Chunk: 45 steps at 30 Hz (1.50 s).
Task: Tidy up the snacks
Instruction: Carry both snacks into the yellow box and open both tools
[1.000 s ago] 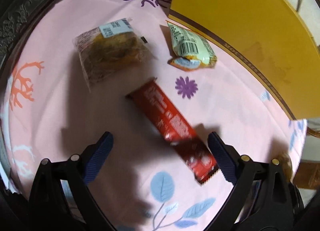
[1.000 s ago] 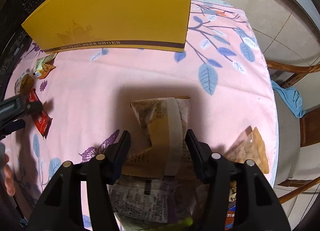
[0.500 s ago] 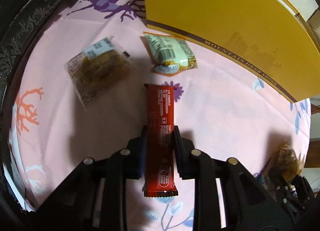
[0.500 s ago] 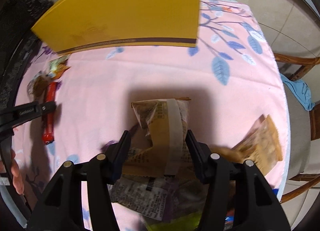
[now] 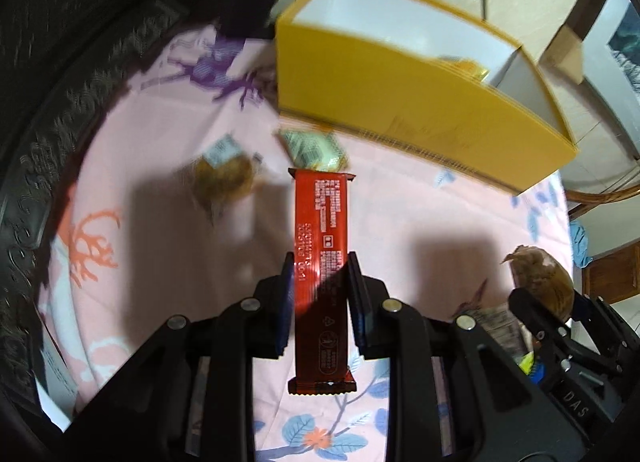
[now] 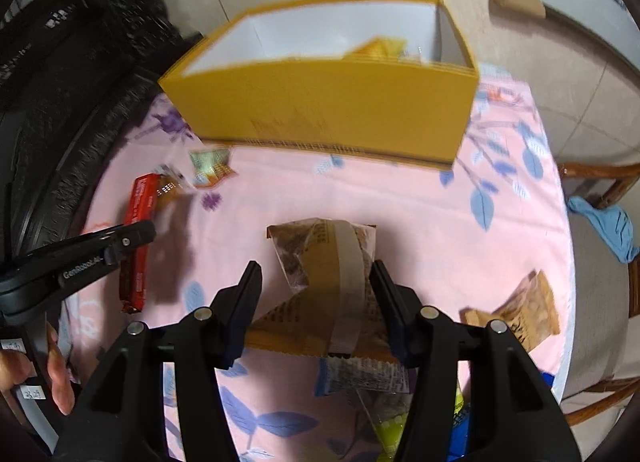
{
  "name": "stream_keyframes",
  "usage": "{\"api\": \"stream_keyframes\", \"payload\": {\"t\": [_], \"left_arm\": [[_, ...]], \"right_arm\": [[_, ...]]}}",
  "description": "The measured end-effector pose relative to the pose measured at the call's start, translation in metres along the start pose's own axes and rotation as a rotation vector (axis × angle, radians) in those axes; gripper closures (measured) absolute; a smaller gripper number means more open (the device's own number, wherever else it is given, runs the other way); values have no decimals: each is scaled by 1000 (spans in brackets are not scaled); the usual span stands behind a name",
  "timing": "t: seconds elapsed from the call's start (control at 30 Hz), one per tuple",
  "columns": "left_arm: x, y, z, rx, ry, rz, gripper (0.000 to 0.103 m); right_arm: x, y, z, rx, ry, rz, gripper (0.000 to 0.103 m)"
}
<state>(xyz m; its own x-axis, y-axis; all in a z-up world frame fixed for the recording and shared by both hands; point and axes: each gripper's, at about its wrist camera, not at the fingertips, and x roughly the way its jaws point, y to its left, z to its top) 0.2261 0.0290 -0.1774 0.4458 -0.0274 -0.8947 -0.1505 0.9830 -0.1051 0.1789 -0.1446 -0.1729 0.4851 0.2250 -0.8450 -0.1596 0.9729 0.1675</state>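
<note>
Grippers both tilt steeply down over the pink floral tablecloth (image 6: pixel 400 198). Left gripper (image 5: pixel 320 290) is clamped on a red snack bar (image 5: pixel 322 246), gripping its near half while the far end juts toward the yellow box (image 5: pixel 400 118). Right gripper (image 6: pixel 316 294) pinches a brown wrapped snack (image 6: pixel 332 274) between its pads, above the near edge of the table. Beyond the bar lie a green packet (image 5: pixel 316 148) and a clear-wrapped pastry (image 5: pixel 224 178). Another tan packet (image 6: pixel 516 312) sits near right.
</note>
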Motion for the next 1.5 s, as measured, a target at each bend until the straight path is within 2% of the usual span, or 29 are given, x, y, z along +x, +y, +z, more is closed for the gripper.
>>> {"api": "stream_keyframes", "payload": {"t": [0.27, 0.57, 0.73, 0.97, 1.1, 1.23, 1.27, 1.3, 1.33, 1.37, 1.43, 1.5], "left_arm": [[-32, -16, 26, -1, -79, -46, 79], [-50, -23, 49, 6, -138, -72, 79], [-53, -34, 90, 36, -183, -77, 79], [-50, -59, 177, 89, -253, -59, 79], [-46, -67, 205, 104, -262, -45, 79], [-37, -69, 218, 116, -257, -42, 78], [-33, -70, 221, 121, -253, -38, 75], [-30, -71, 224, 126, -247, -31, 44], [-28, -71, 228, 121, -252, 2, 2], [-28, -70, 230, 111, -275, 39, 2], [-28, -65, 233, 101, -284, 38, 2], [-26, -60, 235, 90, -267, 27, 2]], "right_arm": [[-47, 2, 27, -11, -159, -1, 52], [-63, -21, 79, 26, -273, -40, 53], [-64, -25, 114, 23, -317, -53, 53], [-61, -9, 158, -13, -363, -56, 53], [-63, -3, 175, -22, -385, -55, 53], [-63, -4, 188, -19, -402, -57, 53], [-62, -4, 192, -17, -402, -58, 52], [-60, -4, 195, -16, -400, -60, 51], [-58, -5, 199, -14, -393, -67, 43], [-53, -6, 204, -13, -374, -84, 22], [-46, -9, 211, -1, -348, -106, 3], [-45, -11, 211, 2, -345, -108, 3]]}}
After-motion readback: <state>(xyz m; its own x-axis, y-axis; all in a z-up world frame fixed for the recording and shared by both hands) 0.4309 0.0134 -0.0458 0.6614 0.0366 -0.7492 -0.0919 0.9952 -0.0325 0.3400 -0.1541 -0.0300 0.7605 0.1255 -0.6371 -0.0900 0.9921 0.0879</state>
